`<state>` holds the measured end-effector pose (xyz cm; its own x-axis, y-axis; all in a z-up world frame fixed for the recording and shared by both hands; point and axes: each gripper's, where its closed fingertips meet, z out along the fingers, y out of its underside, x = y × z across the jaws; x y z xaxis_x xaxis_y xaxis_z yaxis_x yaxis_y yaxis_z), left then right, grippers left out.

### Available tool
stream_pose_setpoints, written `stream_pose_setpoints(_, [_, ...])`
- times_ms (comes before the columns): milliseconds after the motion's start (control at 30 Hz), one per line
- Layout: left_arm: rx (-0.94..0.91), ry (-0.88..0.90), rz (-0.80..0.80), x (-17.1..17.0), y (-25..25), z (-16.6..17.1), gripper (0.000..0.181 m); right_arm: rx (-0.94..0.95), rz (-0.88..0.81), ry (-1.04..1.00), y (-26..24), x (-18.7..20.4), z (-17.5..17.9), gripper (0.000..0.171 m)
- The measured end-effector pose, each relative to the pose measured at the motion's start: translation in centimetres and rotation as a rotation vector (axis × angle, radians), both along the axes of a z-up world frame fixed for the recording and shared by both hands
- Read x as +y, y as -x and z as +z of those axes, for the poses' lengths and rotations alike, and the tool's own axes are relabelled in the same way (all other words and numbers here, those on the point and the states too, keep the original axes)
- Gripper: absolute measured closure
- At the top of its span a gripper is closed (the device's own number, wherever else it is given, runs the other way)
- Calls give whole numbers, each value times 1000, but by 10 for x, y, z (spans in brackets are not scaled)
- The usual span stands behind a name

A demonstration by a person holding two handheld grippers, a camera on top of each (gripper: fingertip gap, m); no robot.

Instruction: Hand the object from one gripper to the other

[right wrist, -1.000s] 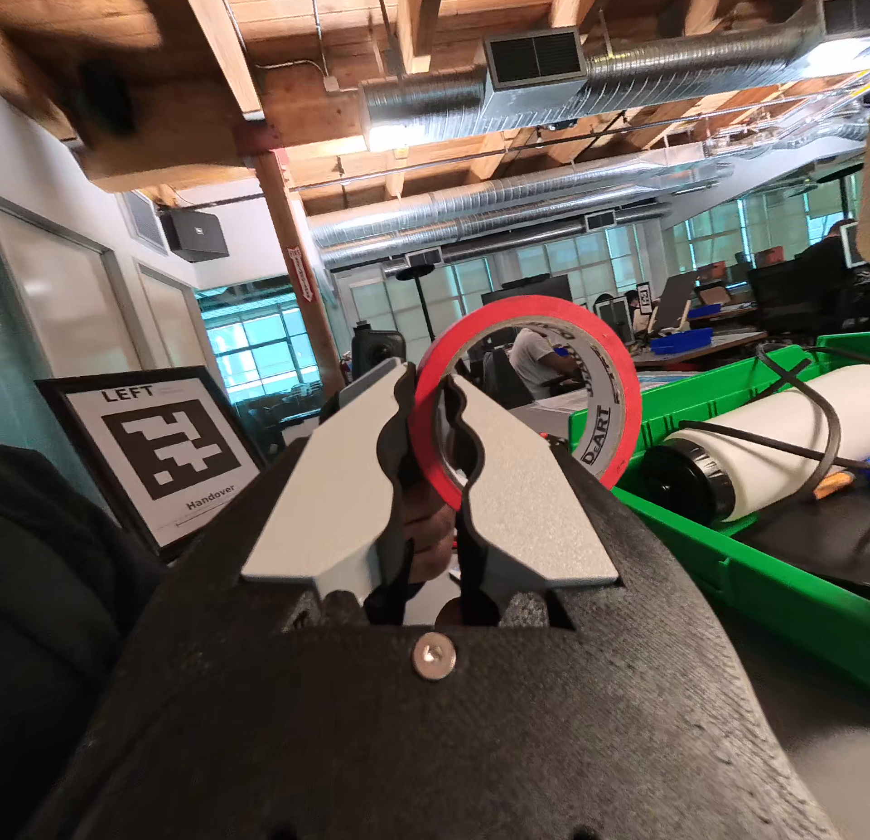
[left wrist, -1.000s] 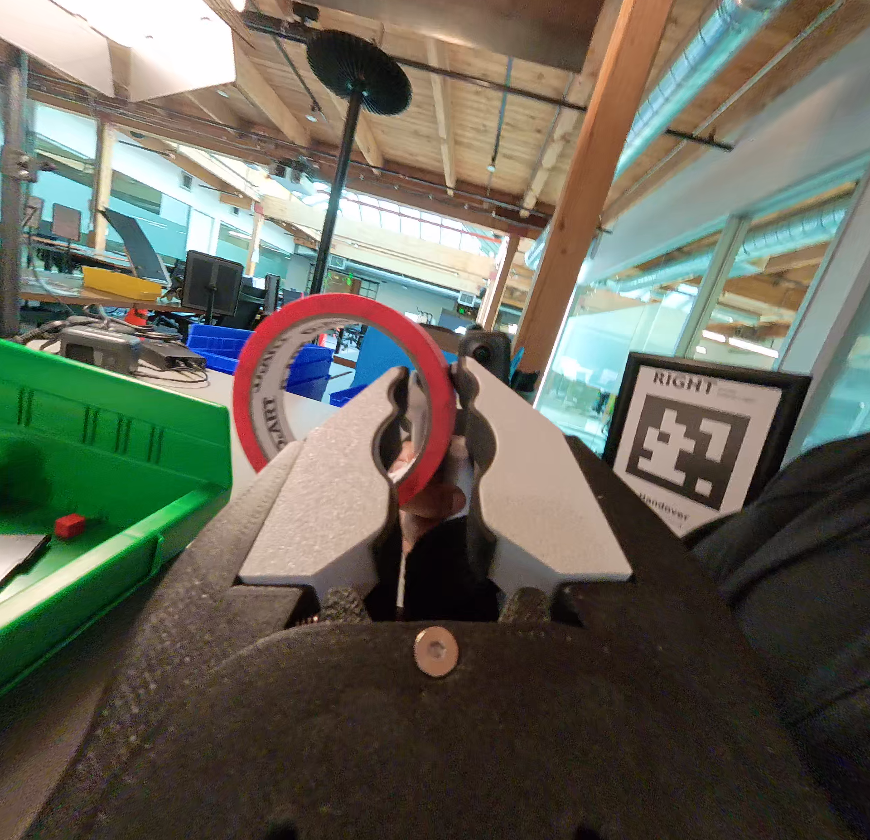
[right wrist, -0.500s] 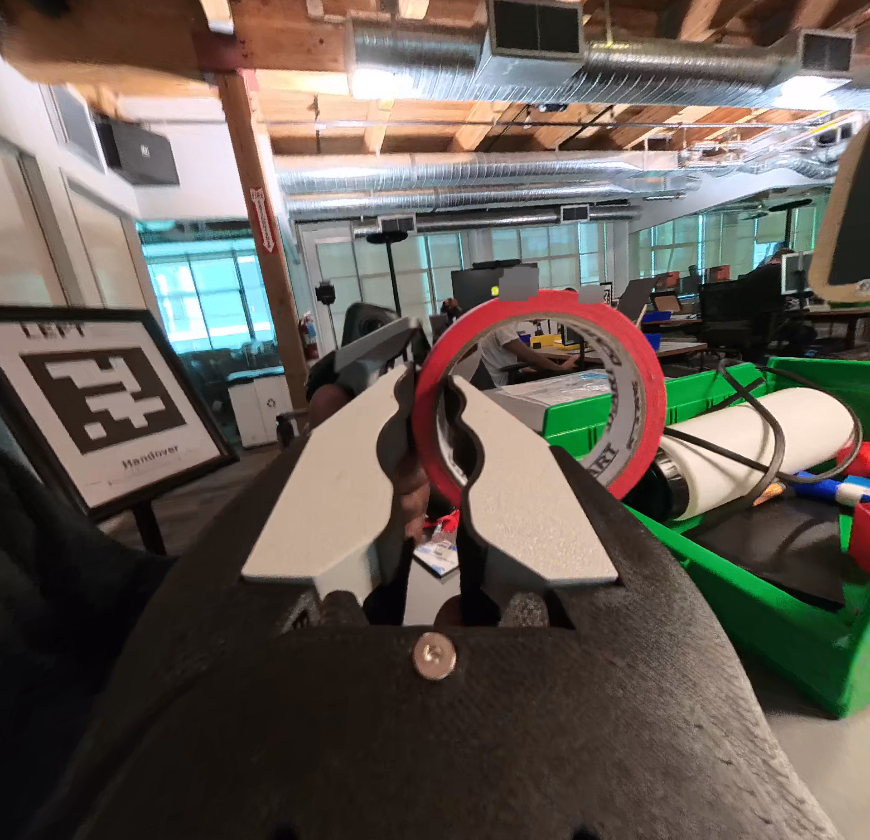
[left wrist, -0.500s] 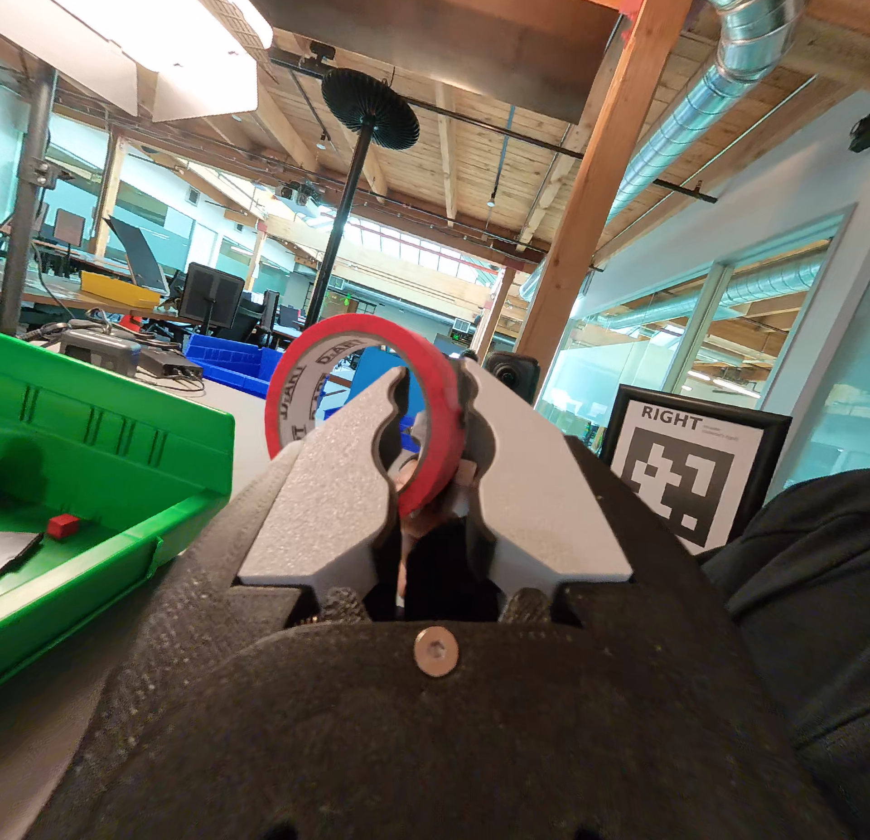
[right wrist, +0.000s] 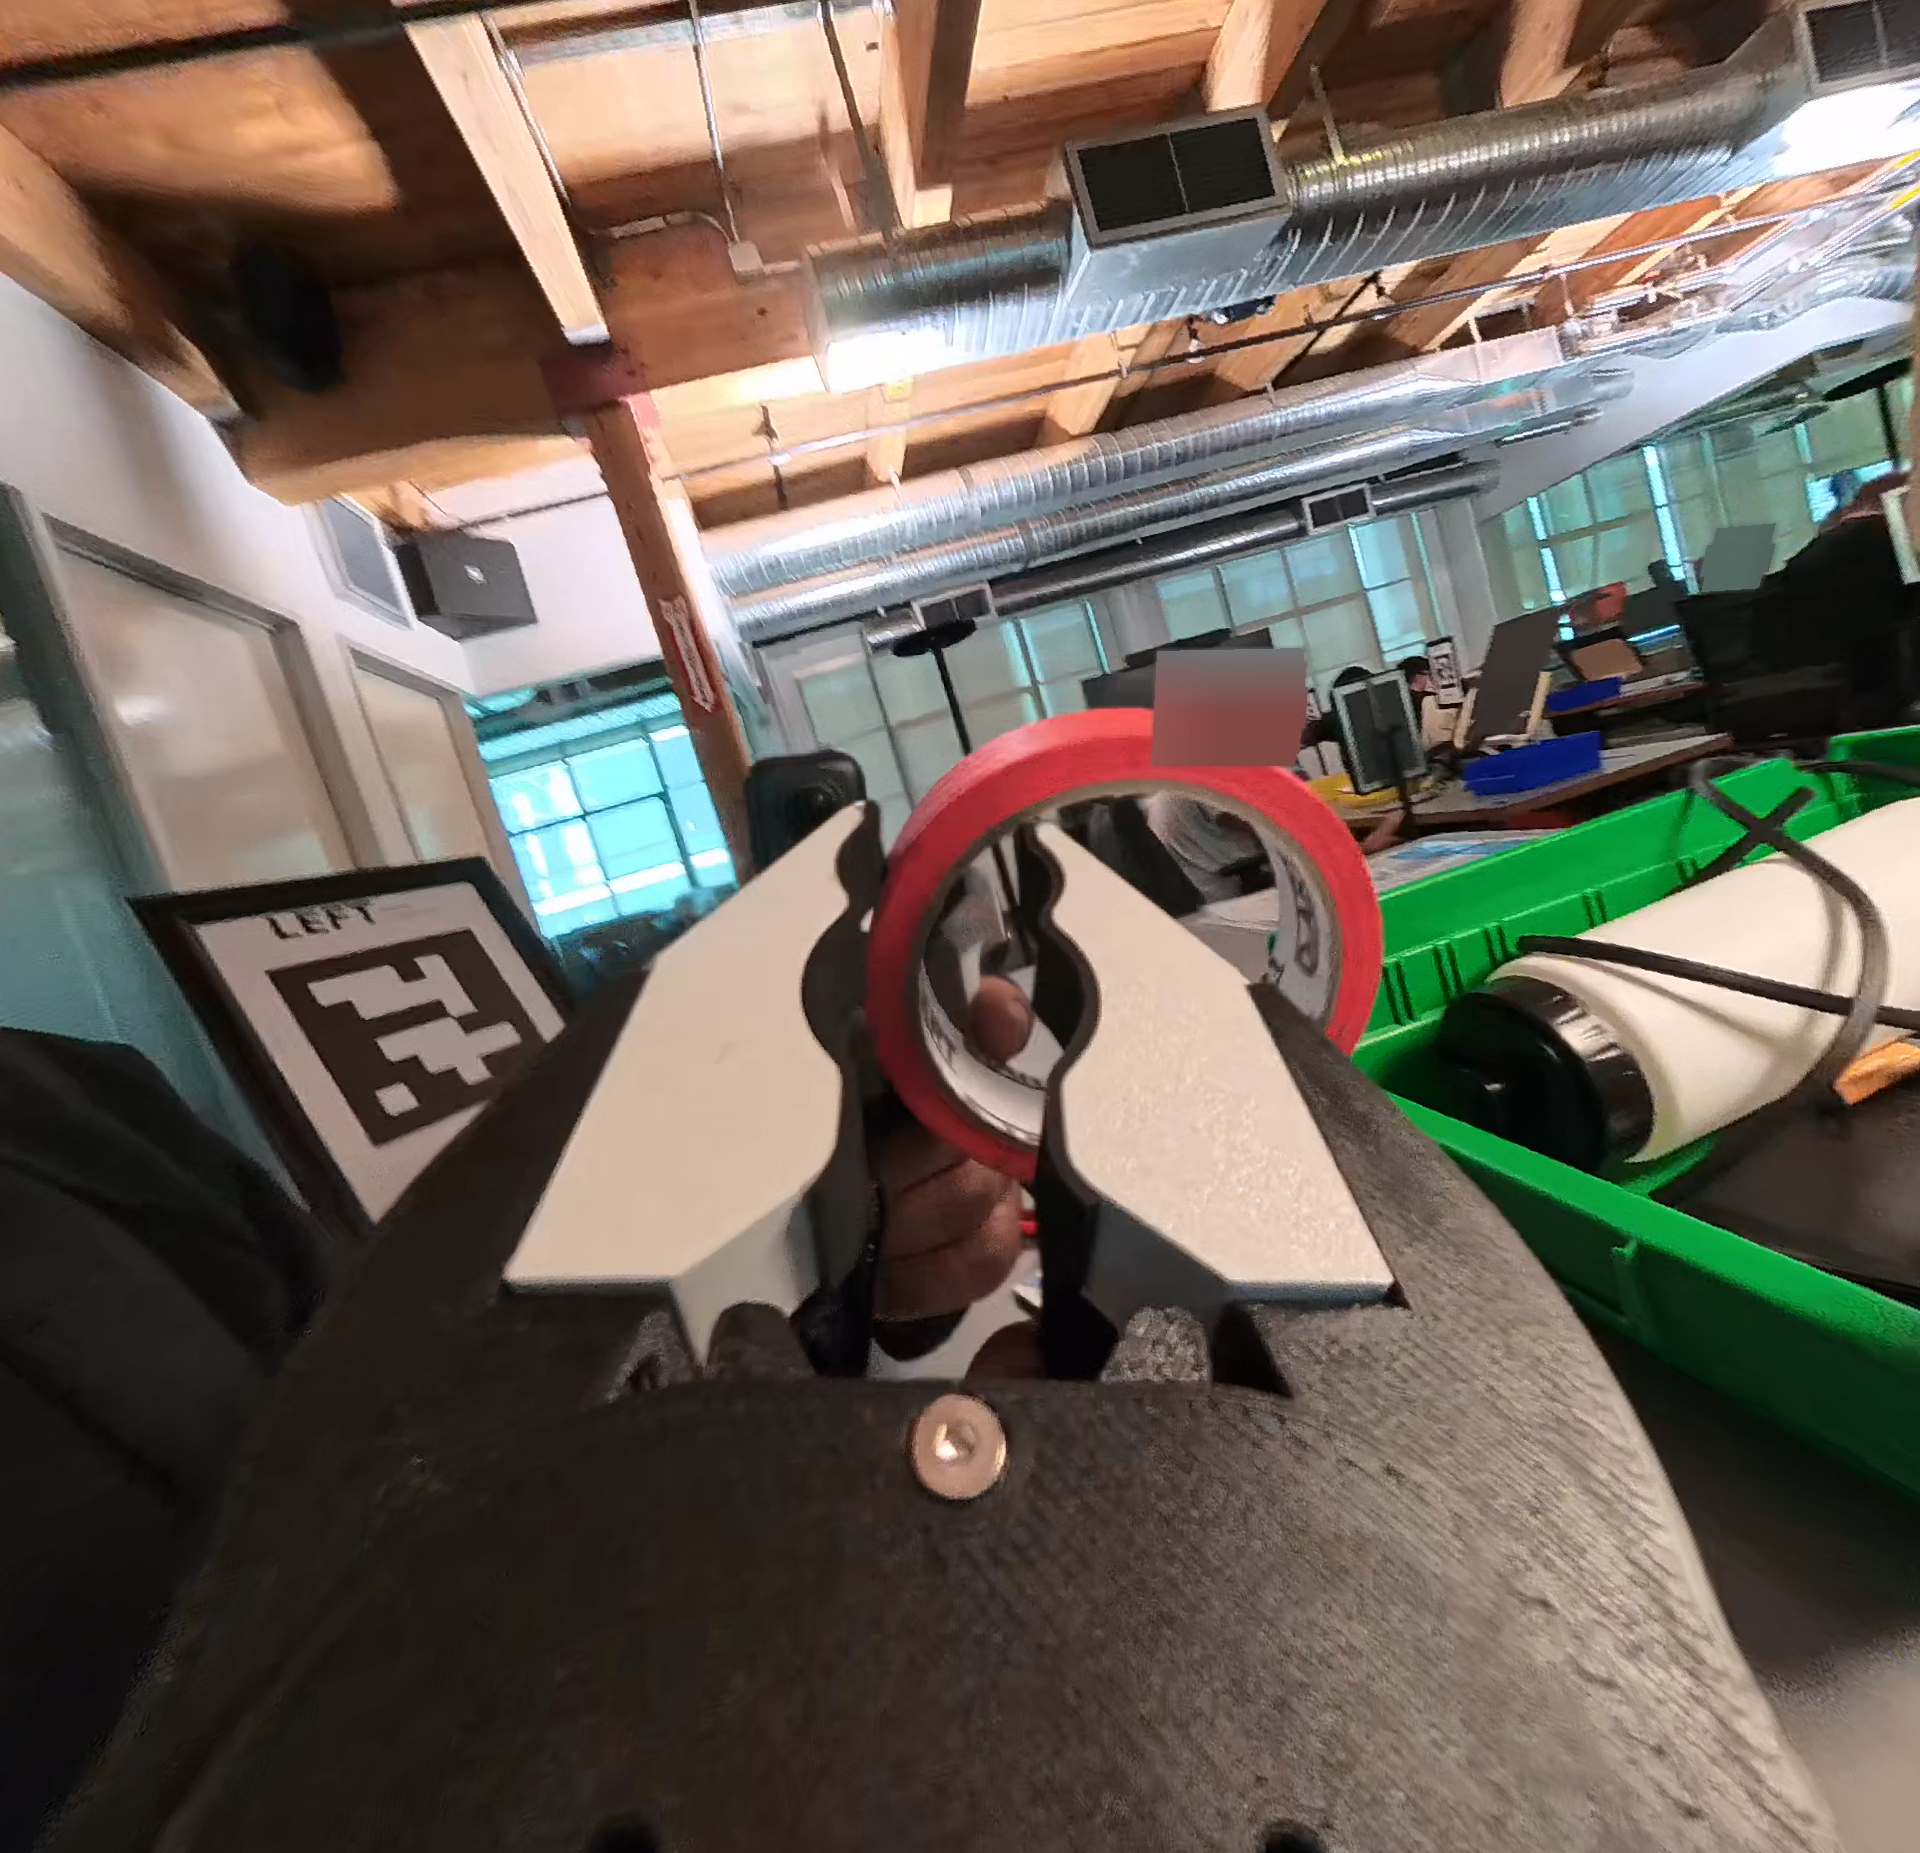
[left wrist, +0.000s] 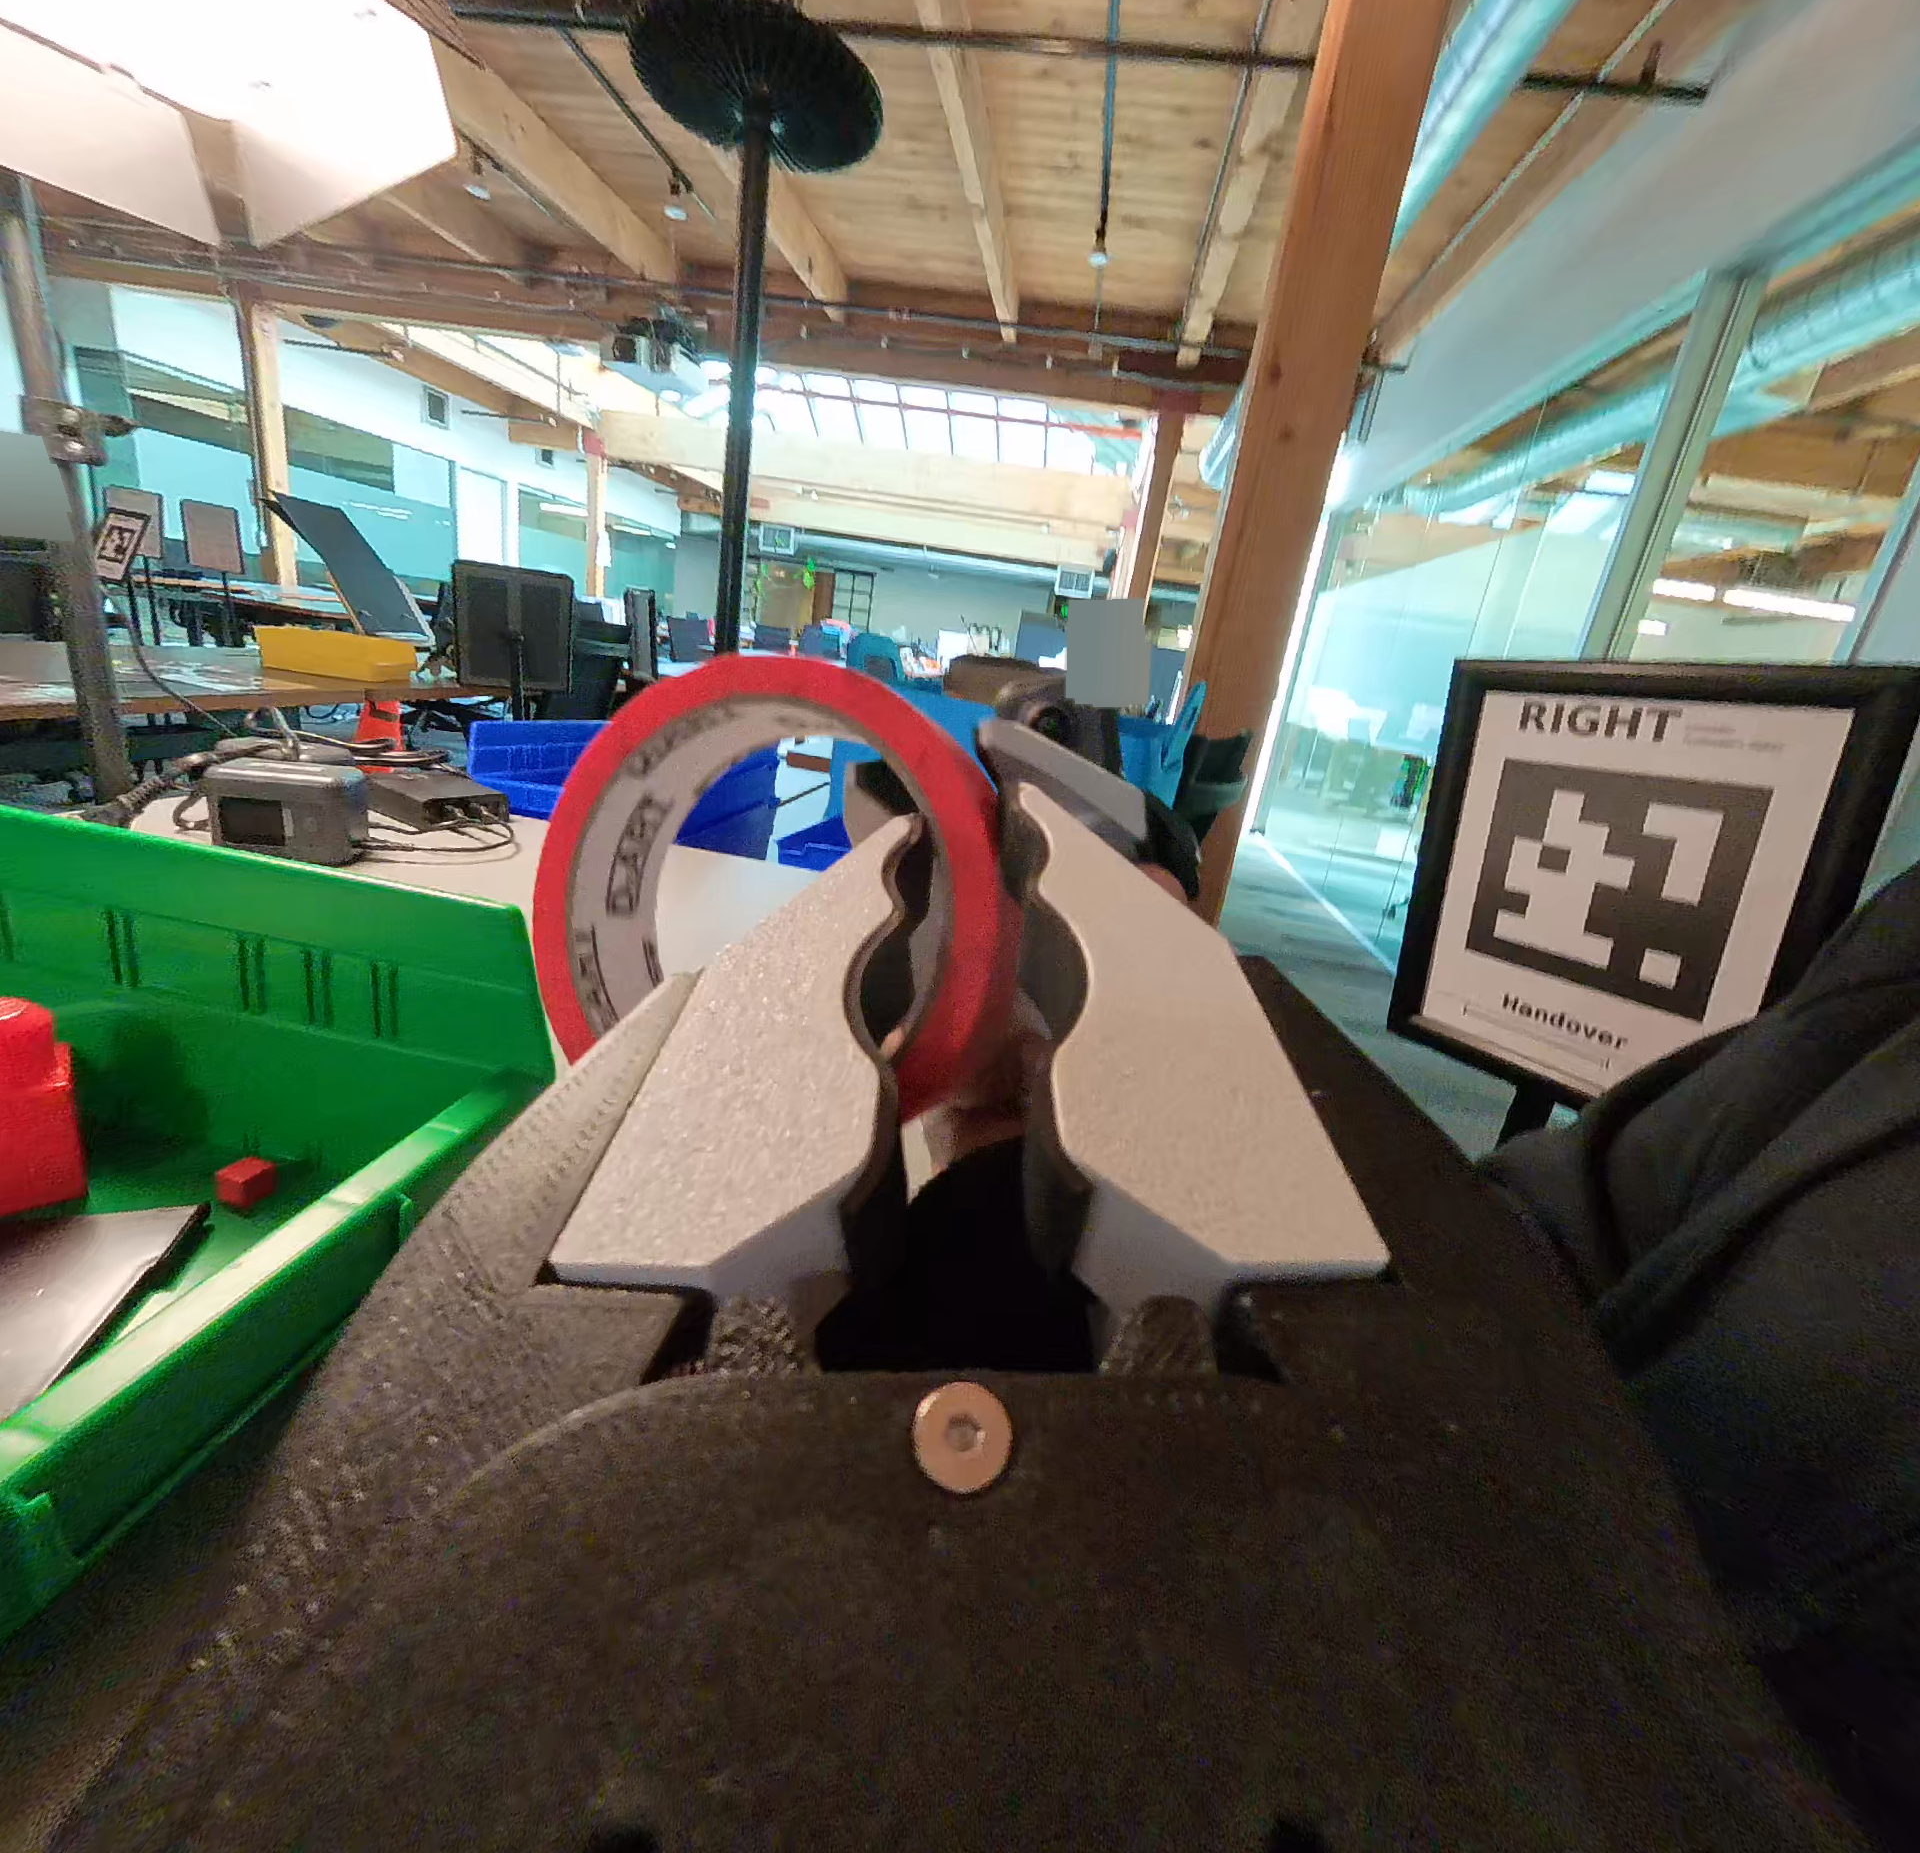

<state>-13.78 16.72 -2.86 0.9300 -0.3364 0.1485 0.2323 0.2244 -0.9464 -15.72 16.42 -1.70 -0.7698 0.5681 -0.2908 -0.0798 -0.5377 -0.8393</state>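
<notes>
Above the green bin (left wrist: 260,930), both the left gripper (left wrist: 961,847) and right gripper (right wrist: 951,847) have jaws seemingly closed on the red tape roll (left wrist: 769,868) (right wrist: 1122,930).

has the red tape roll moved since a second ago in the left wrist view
Yes. The red tape roll has shifted right relative to the left gripper fingers; its wall now sits between them.

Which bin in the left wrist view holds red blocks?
The green bin, nearest on the left, holds red blocks; the blue bins and yellow bin sit farther back.
</notes>
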Motion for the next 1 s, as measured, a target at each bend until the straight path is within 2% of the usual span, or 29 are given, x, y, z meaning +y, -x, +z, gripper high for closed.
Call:
stream_pose_setpoints(167, [-28, -13, 21, -2, 7, 3, 167, 26, -79, -61, 2, 1, -1, 141])
stream_pose_setpoints(333, [-110, -59, 19, -8, 17, 11, 167, 55, -59, -19, -4, 6, 6, 140])
stream_pose_setpoints(500, [-185, -108, -24, -14, 20, 18, 168, 66, -68, -223, -3, -21, -9, 139])
stream_pose_setpoints(533, [-182, -105, -27, -13, 19, 18, 167, 65, -77, -273, -2, -26, -14, 142])
stream_pose_setpoints(600, [-176, -90, -30, -11, 17, 16, 167, 63, -109, -341, 1, -31, -20, 159])
stream_pose_setpoints(633, [-178, -85, -35, -11, 16, 16, 167, 70, -114, -348, 1, -30, -20, 160])
stream_pose_setpoints(800, [-169, -81, -42, -9, 12, 16, 152, 31, -38, -167, -2, -15, -8, 159])
stream_pose_setpoints(900, [-172, -81, -64, -10, 9, 16, 152, 21, 50, -10, -8, -3, 3, 159])
stream_pose_setpoints(1000, [-141, -58, -109, -8, -1, 12, 152, 25, 90, 66, -11, 3, 8, 159])
